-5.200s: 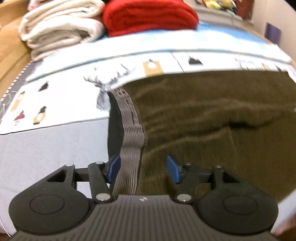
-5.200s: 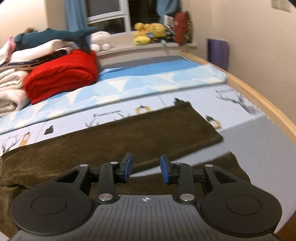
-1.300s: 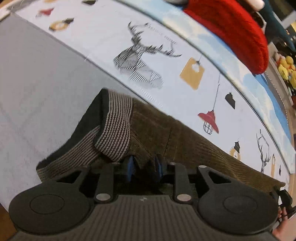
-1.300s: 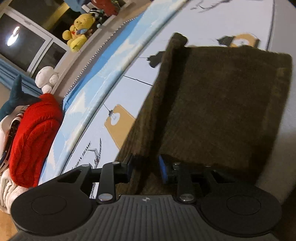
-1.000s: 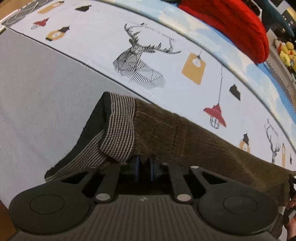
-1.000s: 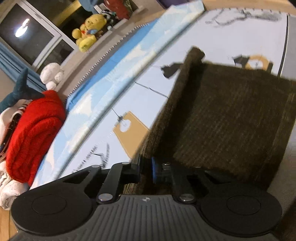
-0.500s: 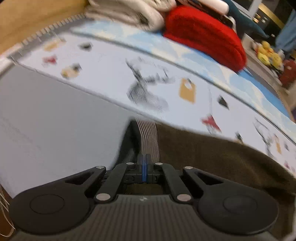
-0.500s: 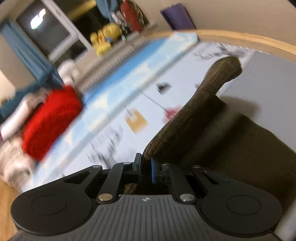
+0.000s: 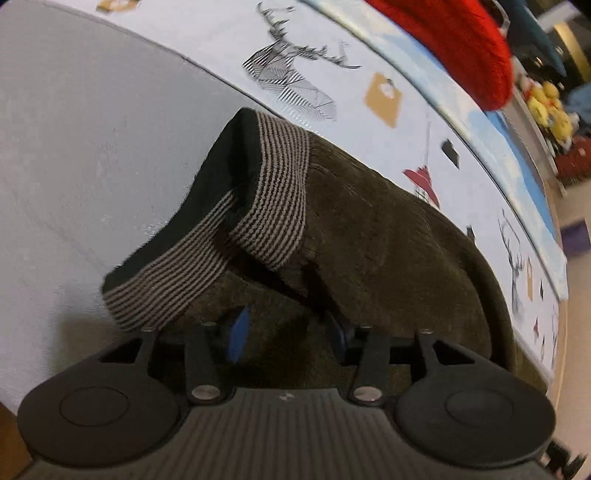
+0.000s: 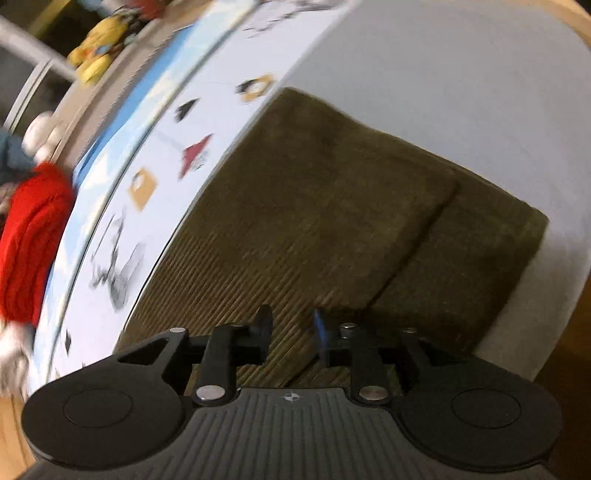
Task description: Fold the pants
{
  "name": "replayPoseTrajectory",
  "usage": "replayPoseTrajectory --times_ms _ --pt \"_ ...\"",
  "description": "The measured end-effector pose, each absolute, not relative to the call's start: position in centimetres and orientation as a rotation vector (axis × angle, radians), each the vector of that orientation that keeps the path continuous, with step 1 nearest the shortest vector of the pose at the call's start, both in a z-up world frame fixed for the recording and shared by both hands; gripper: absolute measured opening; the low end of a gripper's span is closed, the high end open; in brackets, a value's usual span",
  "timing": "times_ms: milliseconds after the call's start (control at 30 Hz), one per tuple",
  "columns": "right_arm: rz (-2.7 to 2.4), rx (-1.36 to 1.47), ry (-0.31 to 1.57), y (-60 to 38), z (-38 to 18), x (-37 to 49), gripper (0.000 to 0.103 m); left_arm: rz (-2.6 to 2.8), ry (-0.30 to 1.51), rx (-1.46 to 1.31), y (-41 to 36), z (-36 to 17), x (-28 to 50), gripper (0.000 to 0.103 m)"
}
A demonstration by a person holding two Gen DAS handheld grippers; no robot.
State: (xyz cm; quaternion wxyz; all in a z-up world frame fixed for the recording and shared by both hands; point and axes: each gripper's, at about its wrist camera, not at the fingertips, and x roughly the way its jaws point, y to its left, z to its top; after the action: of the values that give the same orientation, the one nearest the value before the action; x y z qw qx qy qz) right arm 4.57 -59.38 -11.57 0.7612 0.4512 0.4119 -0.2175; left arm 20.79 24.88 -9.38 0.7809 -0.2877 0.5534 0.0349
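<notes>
The olive-brown corduroy pants [image 9: 388, 236] lie on the bed, folded lengthwise with one leg on the other. In the left wrist view the striped elastic waistband [image 9: 273, 195] is doubled over, black lining showing. My left gripper [image 9: 288, 330] is open just above the fabric near the waistband, holding nothing. In the right wrist view the leg ends [image 10: 369, 206] lie stacked, the upper hem a little short of the lower one. My right gripper [image 10: 291, 325] is open over the fabric, holding nothing.
The bed has a grey sheet [image 9: 74, 129] and a white printed cover [image 9: 369, 74] with deer and lamps. A red folded blanket [image 9: 461, 40] and yellow plush toys [image 10: 96, 55] sit at the far side. A wooden bed edge [image 10: 576, 14] runs at the right.
Both grippers were shut on the pants half a second ago, lifting the fabric. Now both are open and the pants lie flat, one leg laid over the other.
</notes>
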Motion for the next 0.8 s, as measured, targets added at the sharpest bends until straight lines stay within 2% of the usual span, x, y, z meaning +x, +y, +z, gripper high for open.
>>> replayPoseTrajectory --times_ms 200,300,400,533,733,800 --pt "-0.717 1.108 0.790 -64.0 -12.7 2.2 0.027 0.085 1.163 -0.693 24.3 -8.9 22.5 0.052" --pt "-0.817 1.180 0.777 -65.8 -13.8 1.2 0.027 0.118 1.169 -0.714 24.6 -9.2 22.9 0.060" --pt "-0.843 1.223 0.757 -66.1 -14.4 1.0 0.028 0.156 1.178 -0.774 25.5 -9.2 22.4 0.061" --pt "-0.818 1.170 0.784 -65.9 -14.3 2.1 0.039 0.179 1.129 -0.834 26.4 -8.5 21.6 0.062" --pt "-0.800 1.065 0.807 -65.1 -13.9 3.5 0.039 0.190 1.169 -0.796 25.2 -9.7 22.4 0.062" --pt "-0.805 1.040 0.811 -65.3 -13.8 3.8 0.035 0.203 1.177 -0.752 24.8 -10.0 22.8 0.062"
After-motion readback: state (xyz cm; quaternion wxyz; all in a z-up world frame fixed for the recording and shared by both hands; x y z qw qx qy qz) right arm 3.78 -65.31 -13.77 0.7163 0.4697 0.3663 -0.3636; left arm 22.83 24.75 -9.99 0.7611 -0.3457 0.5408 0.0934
